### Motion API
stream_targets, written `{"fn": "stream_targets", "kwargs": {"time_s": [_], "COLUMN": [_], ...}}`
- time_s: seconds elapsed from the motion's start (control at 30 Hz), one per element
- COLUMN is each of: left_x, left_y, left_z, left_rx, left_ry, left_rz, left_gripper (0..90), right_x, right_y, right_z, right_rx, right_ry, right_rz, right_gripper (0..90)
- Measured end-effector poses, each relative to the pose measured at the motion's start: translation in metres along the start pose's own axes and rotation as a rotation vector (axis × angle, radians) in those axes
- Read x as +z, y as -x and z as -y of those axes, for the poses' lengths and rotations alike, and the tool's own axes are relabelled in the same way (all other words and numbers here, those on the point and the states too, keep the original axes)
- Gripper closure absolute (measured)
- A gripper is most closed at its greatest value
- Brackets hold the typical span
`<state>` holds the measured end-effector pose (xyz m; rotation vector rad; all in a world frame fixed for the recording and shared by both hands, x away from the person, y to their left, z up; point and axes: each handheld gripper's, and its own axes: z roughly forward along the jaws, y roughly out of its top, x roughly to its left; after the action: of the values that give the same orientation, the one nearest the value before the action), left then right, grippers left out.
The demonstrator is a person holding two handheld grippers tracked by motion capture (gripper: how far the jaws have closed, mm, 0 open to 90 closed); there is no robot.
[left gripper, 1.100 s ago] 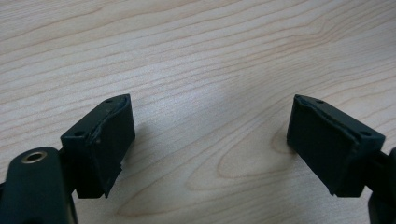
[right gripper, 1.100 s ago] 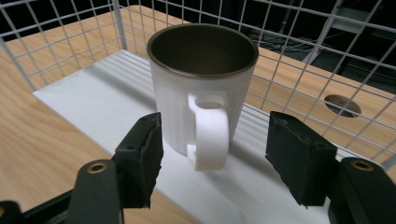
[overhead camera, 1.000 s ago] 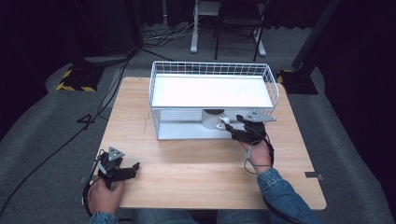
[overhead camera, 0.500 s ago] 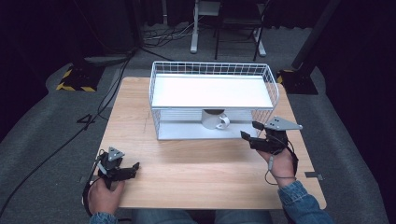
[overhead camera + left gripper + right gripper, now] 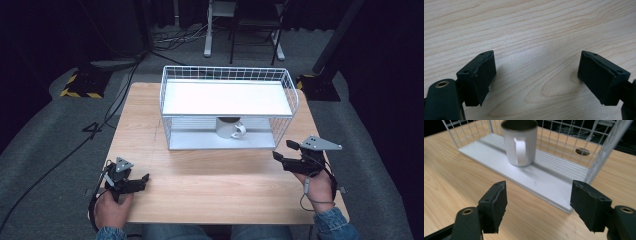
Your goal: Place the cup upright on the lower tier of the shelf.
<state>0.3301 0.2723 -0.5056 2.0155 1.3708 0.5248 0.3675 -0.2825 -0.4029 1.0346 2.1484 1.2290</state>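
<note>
No readable text, no labels, no brand marks, no numbers on anything in view

You have one wooden table (image 5: 210, 185) in front of you. On it stands one white wire rack (image 5: 227, 107) with two levels: one flat top shelf and one bottom shelf. There is one mug (image 5: 229, 127) on the bottom shelf, white with a single handle; you see the same one mug (image 5: 520, 142) in the right gripper view. You hold two grippers: one left gripper (image 5: 139, 181) at the near left and one right gripper (image 5: 284, 151) at the near right, each with two black jaws set apart. Two hands show, the left hand (image 5: 112, 209) and the right hand (image 5: 320, 187). On the floor at the far left lies one yellow-and-black striped block (image 5: 80, 87).
</note>
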Motion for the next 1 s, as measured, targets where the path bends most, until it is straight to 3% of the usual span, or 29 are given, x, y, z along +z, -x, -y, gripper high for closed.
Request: {"fn": "stream_targets", "kwargs": {"time_s": [0.2, 0.23, 0.43, 0.7, 1.0], "left_x": [0.0, 0.0, 0.0, 0.0, 0.0], "left_y": [0.0, 0.0, 0.0, 0.0, 0.0], "left_z": [0.0, 0.0, 0.0, 0.0, 0.0], "left_rx": [-0.001, -0.001, -0.001, -0.001, -0.001], "left_ry": [-0.001, -0.001, -0.001, -0.001, -0.001], "left_rz": [0.0, 0.0, 0.0, 0.0, 0.0], "left_gripper": [15.4, 15.4, 15.4, 15.4, 15.4], "right_x": [-0.011, -0.013, -0.015, -0.009, -0.005], "right_y": [0.015, 0.021, 0.039, 0.058, 0.063], "right_z": [0.017, 0.023, 0.044, 0.076, 0.093], "right_rx": [0.023, 0.059, 0.07, 0.108, 0.13], "right_ry": [-0.007, -0.046, -0.085, -0.167, -0.211], "right_rz": [0.059, 0.075, 0.111, 0.112, 0.124], "right_gripper": [17.7, 16.5, 15.6, 15.3, 15.1]}}
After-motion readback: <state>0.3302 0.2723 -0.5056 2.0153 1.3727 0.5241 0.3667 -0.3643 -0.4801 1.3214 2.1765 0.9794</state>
